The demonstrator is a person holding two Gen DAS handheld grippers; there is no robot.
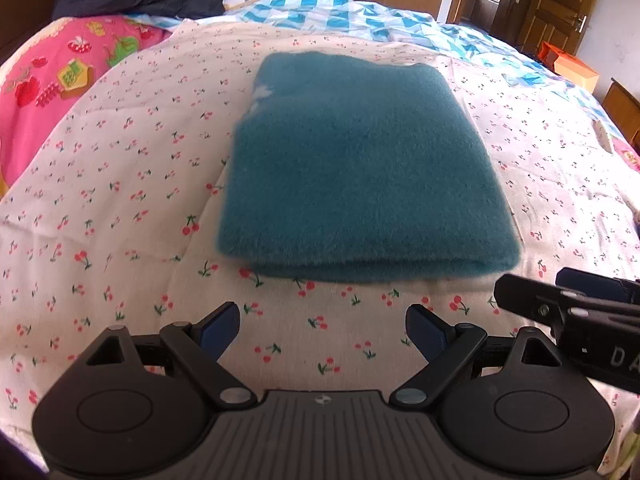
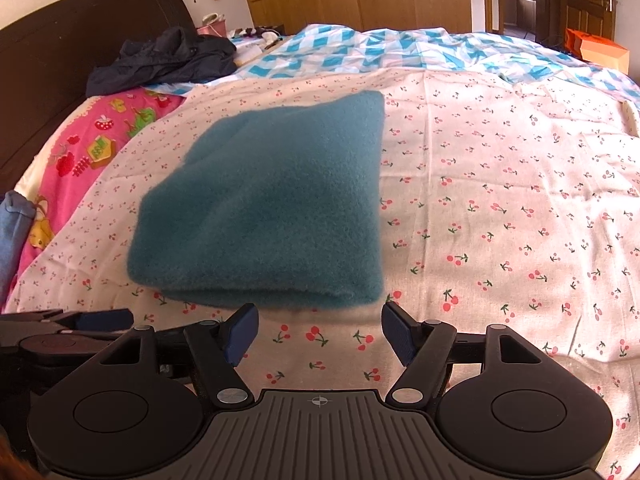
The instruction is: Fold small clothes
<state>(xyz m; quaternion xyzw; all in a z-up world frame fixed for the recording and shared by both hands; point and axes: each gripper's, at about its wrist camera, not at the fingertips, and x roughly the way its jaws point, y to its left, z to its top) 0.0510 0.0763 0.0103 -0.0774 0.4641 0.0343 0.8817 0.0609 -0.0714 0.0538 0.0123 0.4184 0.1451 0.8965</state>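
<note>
A fuzzy teal garment [image 1: 360,164] lies folded into a thick rectangle on the cherry-print sheet [image 1: 120,208]; its doubled edge faces me. In the right wrist view the same teal garment [image 2: 272,204] sits left of centre. My left gripper [image 1: 322,330] hovers just short of the near folded edge, open, with only sheet between its blue pads. My right gripper [image 2: 318,332] is also open and holds nothing, its pads close to the garment's near right corner without touching. The right gripper [image 1: 568,308] shows at the right edge of the left wrist view, the left gripper [image 2: 80,320] at the left edge of the right one.
A dark jacket [image 2: 168,60] lies bunched by the dark headboard [image 2: 60,60]. A pink fruit-print cover [image 1: 52,92] is at the left, a blue checked quilt [image 2: 400,52] behind. An orange box [image 2: 596,48] and wooden doors stand at the far right. A blue cloth [image 2: 14,232] pokes in at left.
</note>
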